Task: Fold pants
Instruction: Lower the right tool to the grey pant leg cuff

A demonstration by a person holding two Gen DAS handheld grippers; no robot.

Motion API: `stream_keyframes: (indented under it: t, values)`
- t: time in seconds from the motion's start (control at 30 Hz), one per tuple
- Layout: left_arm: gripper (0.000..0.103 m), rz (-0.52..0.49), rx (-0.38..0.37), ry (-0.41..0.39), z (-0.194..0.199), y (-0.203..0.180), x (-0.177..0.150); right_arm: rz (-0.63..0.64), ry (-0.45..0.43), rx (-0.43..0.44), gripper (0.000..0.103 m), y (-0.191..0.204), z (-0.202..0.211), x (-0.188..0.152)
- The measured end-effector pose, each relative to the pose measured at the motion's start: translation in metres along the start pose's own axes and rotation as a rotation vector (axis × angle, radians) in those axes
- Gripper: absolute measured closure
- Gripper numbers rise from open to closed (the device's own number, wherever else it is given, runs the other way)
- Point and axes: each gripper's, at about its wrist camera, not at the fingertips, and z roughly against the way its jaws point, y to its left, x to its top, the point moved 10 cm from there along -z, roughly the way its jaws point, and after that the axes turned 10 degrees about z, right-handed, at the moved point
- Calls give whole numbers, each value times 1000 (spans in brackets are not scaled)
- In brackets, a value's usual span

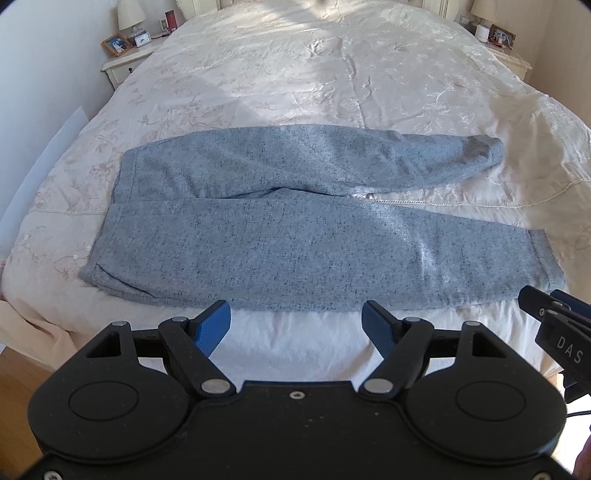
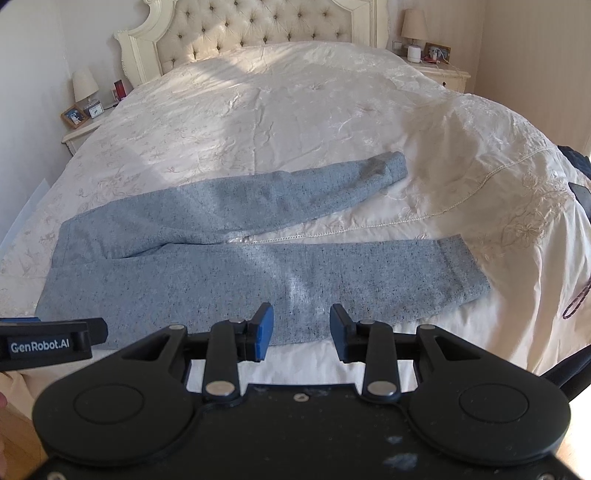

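Left wrist view: pants (image 1: 295, 236) lie flat on bed (image 1: 295, 74); left gripper (image 1: 295, 325) and right gripper (image 2: 301, 325) gape empty. Pinch near leg's edge, fold it onto the far leg.

one pair of pants (image 1: 288, 229), two claws (image 1: 295, 328) (image 2: 301, 328), one bed (image 2: 295, 103), two lamps (image 2: 84, 85) (image 2: 414, 24), two nightstands (image 2: 79, 134) (image 2: 448, 78).

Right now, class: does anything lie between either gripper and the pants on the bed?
Nothing visible does. The pants lie spread flat just ahead of the open left gripper and the open right gripper, with only bare bedspread between.
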Motion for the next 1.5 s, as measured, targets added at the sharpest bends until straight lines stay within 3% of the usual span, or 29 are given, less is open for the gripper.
stream_keyframes:
  t: [0.2, 0.43, 0.77, 0.93, 1.3, 1.5]
  values:
    - [25, 7, 0, 16, -20, 13, 19, -22, 85, -23, 66, 8, -25, 4]
    - [25, -48, -10, -18, -49, 19, 66, -74, 166, -83, 66, 8, -59, 23]
    - [25, -110, -82, 9, -124, 17, 129, -215, 185, -165, 66, -13, -118, 62]
    - [32, -121, -82, 39, -171, 9, 148, -247, 199, -207, 66, -30, -138, 73]
    - [35, -117, -2, 73, -260, -20, 155, -158, 225, -205, 66, -60, -192, 98]
    - [35, -74, 128, 152, -319, -10, 151, -152, 224, -154, 66, -96, -236, 120]
